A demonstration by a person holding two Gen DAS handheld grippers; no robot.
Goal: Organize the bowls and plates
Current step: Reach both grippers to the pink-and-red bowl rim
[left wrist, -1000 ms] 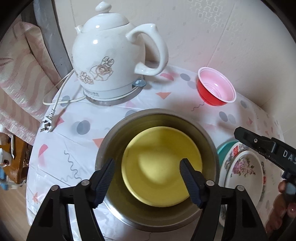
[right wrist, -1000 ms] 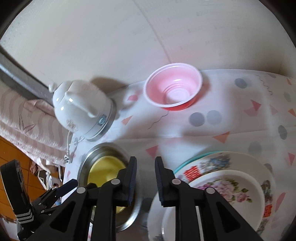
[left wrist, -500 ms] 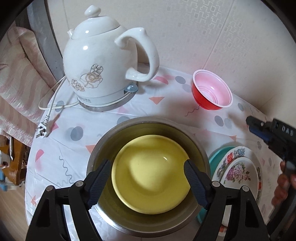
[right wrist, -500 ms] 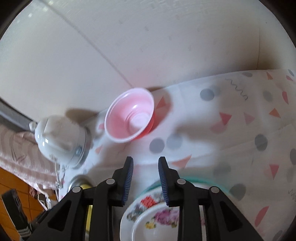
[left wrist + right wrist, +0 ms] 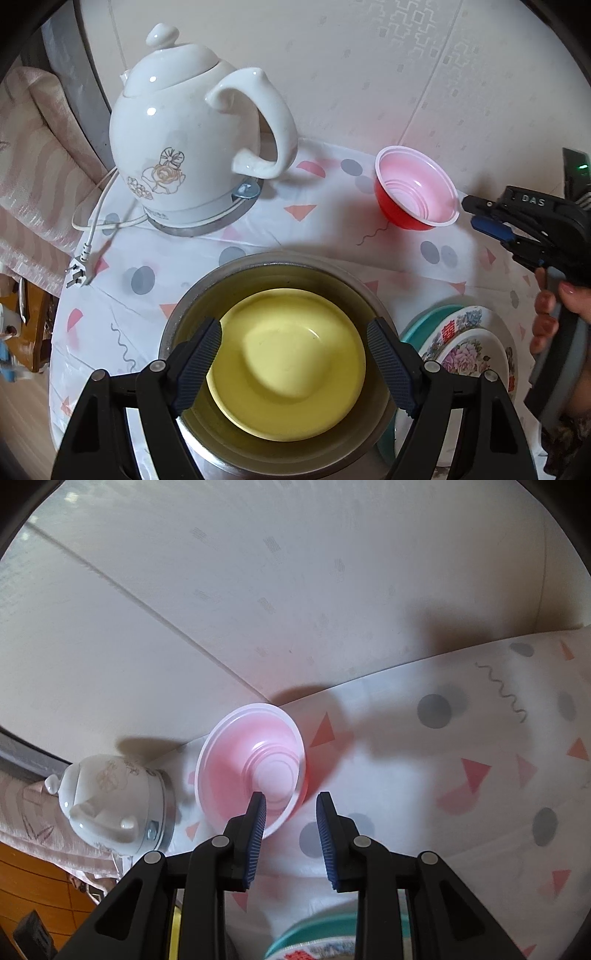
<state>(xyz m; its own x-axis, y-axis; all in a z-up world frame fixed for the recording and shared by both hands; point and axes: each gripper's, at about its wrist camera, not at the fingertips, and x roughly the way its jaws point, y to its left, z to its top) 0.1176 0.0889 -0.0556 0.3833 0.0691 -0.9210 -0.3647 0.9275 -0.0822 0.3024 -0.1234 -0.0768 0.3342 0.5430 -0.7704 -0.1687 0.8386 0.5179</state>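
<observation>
Lying just beyond right tongs (image 5: pixel 290 808): red bowl (image 5: pixel 251 764).

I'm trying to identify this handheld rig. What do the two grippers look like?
Both are black plastic, with forked arms, silver pivot screws and ribbed blue pads. The right gripper carries white "DAS" lettering and a green light behind; the left gripper shows no markings.

The room is bright with soft light. The white kettle (image 5: pixel 184 140) has small shiny spots on top. Beside the kettle, the red bowl (image 5: pixel 251 768) looks a bit fuzzy in the right wrist view, and dark shadows lie on the wall behind it. Both pictures bend round, with black corners.
</observation>
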